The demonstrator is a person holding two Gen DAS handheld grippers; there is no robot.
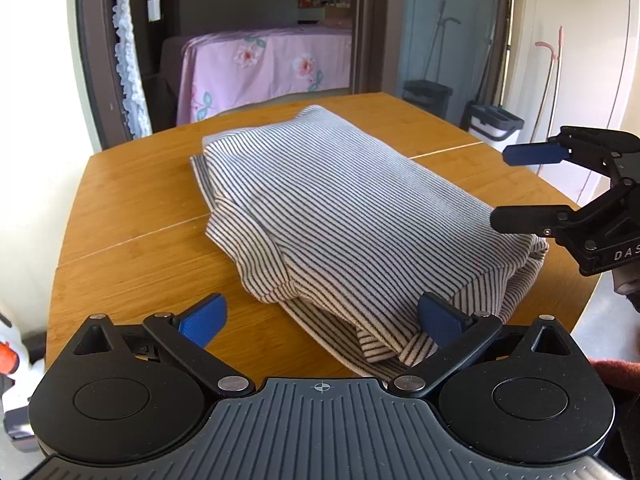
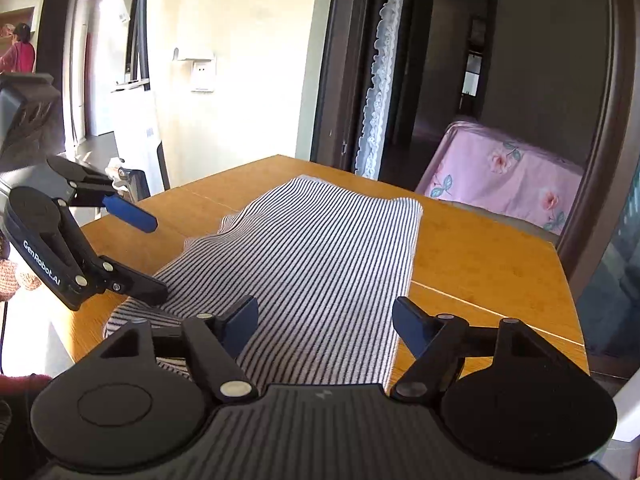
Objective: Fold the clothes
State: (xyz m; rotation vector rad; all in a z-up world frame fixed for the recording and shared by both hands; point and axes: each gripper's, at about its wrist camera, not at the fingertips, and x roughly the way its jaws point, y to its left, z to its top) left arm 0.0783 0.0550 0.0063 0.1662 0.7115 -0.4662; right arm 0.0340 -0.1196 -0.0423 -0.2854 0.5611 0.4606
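A black-and-white striped garment (image 1: 340, 208) lies folded in a thick stack on the wooden table (image 1: 132, 208). It also shows in the right wrist view (image 2: 320, 264). My left gripper (image 1: 320, 320) is open at the garment's near corner, its right finger touching the loose lower layers. It also shows in the right wrist view (image 2: 154, 258), open at the garment's left edge. My right gripper (image 2: 324, 324) is open over the garment's near edge. It also shows in the left wrist view (image 1: 504, 188), open, its lower finger at the stack's right corner.
A bed with a pink floral sheet (image 1: 260, 68) stands beyond a doorway. Dark bins (image 1: 496, 120) and cleaning tools stand past the table's far right edge. A white appliance (image 2: 140, 132) stands by the wall on the left in the right wrist view.
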